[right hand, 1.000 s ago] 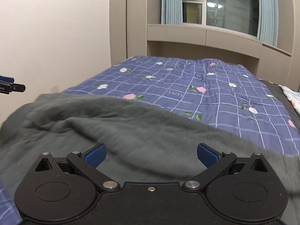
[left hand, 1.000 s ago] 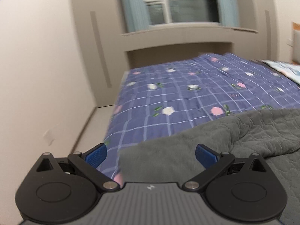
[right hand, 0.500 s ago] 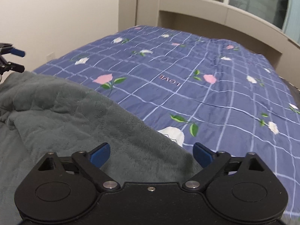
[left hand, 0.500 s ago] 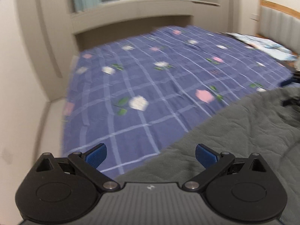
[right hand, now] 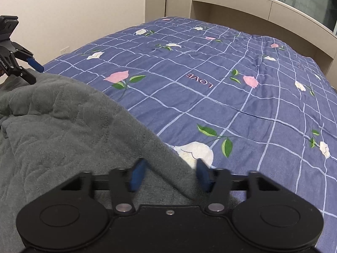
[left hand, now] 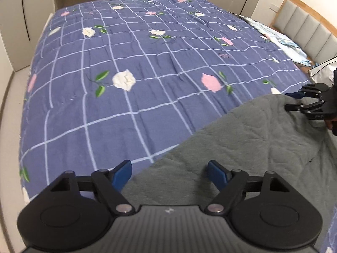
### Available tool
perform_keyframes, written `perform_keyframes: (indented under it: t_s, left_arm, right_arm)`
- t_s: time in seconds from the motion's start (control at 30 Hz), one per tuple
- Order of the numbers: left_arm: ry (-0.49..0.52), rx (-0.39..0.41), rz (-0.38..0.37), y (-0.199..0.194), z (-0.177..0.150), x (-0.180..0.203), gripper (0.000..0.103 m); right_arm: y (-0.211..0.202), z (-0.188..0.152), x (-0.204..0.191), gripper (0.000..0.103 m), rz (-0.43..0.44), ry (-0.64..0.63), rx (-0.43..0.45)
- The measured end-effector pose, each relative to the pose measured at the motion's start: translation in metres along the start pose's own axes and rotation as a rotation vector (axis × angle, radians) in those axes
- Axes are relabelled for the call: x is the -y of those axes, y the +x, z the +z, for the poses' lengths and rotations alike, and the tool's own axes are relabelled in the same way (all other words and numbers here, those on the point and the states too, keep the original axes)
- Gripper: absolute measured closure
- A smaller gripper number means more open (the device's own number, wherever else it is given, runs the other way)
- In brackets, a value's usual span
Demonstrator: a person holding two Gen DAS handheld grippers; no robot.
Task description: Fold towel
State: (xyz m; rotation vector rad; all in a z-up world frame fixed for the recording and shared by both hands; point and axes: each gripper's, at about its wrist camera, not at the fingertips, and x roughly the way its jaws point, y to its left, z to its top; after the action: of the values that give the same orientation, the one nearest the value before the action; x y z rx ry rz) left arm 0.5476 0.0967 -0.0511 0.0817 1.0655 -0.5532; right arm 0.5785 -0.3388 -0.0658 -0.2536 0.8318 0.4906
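Note:
A dark grey towel (left hand: 242, 147) lies spread on a blue flowered bedspread (left hand: 147, 63). My left gripper (left hand: 169, 174) hovers low over the towel's near corner, open, with the towel's edge running between its blue fingertips. In the right wrist view the towel (right hand: 63, 137) is rumpled, and a raised edge of it passes between the fingers of my right gripper (right hand: 170, 175). Those jaws stand partly narrowed and blurred, with a clear gap still showing. Each gripper shows in the other's view: the right gripper (left hand: 290, 100) at the far right, the left gripper (right hand: 35, 73) at the far left.
The bedspread (right hand: 231, 84) covers most of the bed beyond the towel. A padded headboard (left hand: 305, 27) and a light cloth (left hand: 284, 44) are at the right. A beige wall (right hand: 63, 10) and a window ledge (right hand: 252, 0) border the bed.
Both grippers have tilted down and dropped toward the towel's far edge. Both pairs of fingers have narrowed, the right pair more, now around the towel's edge.

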Motion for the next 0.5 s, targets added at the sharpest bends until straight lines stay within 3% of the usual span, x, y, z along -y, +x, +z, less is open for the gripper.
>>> perform_keyframes:
  t_s: [0.07,0.13,0.2,0.23,0.27,0.3,0.37,0.5]
  left_arm:
    - [0.017,-0.004,0.016,0.002,0.003,0.004,0.015]
    - [0.023,-0.015,0.026,0.004,0.005,0.006,0.018]
    - [0.015,-0.035,0.012,0.008,0.007,0.009,0.042]
    - [0.009,-0.052,0.02,0.009,0.007,0.011,0.065]
    - [0.007,-0.063,0.042,0.01,0.006,0.013,0.076]
    - [0.005,-0.066,0.059,0.01,0.006,0.016,0.078]
    - [-0.018,-0.048,0.061,0.004,0.004,0.021,0.092]
    - [-0.03,0.016,0.115,-0.017,-0.004,0.038,0.098]
  right_arm:
    - [-0.003,0.0,-0.002,0.07,-0.004,-0.019,-0.002]
    - [-0.006,-0.001,-0.005,0.079,-0.012,-0.033,-0.003]
    - [-0.009,-0.002,-0.006,0.084,-0.024,-0.035,0.001]
    - [-0.012,-0.002,-0.007,0.086,-0.029,-0.037,0.005]
    - [-0.014,-0.002,-0.009,0.088,-0.034,-0.041,0.01]
    - [-0.017,-0.002,-0.011,0.09,-0.039,-0.049,0.014]
    - [-0.022,-0.002,-0.016,0.092,-0.043,-0.068,0.018]
    - [-0.038,-0.001,-0.027,0.094,-0.083,-0.088,0.046]
